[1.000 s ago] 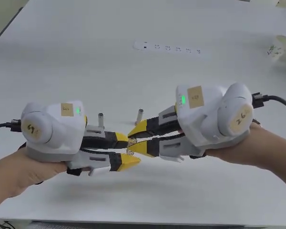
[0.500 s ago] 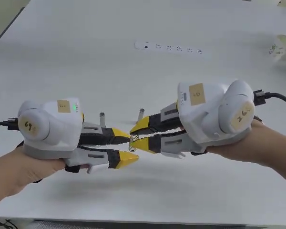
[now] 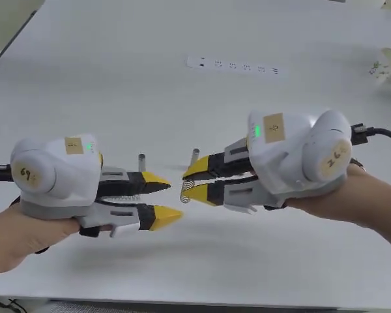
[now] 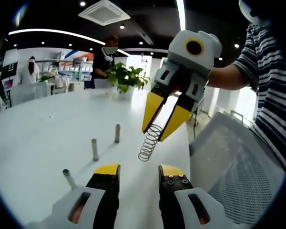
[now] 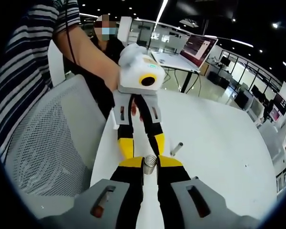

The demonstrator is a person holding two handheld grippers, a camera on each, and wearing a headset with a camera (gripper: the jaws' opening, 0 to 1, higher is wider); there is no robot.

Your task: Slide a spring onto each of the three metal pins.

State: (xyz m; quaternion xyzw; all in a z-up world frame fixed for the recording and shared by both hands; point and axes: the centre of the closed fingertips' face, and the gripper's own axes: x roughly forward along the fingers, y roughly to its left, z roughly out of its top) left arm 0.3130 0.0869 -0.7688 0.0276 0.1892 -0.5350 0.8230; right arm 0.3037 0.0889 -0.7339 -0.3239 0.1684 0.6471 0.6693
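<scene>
**Spring pinched in the right gripper, left gripper gaping beside it**

The right gripper (image 3: pixel 190 186) has its yellow-tipped jaws clenched on one end of a small wire spring (image 3: pixel 188 190), holding it up above the white table (image 3: pixel 117 85). In the left gripper view the spring juts past the jaw tips and slants downward, its free end touching nothing. In the right gripper view it sits squarely between that gripper's two tips, seen end-on.

The left gripper (image 3: pixel 173 199) is just to the left, almost tip to tip with the other. Its jaws are spread wide with nothing between them, and a small gap separates its tips from the spring. Both grippers are over the near part of the table.

A little farther out, the metal pins (image 3: pixel 142 162) stand upright on the table. From above I can pick out two, one to the left and one to the right, the right one just beyond the spring. The left gripper view shows three of them in a slanting row, set apart from one another and all bare.

Far across the table lies a white power strip (image 3: pixel 231 66)
</scene>
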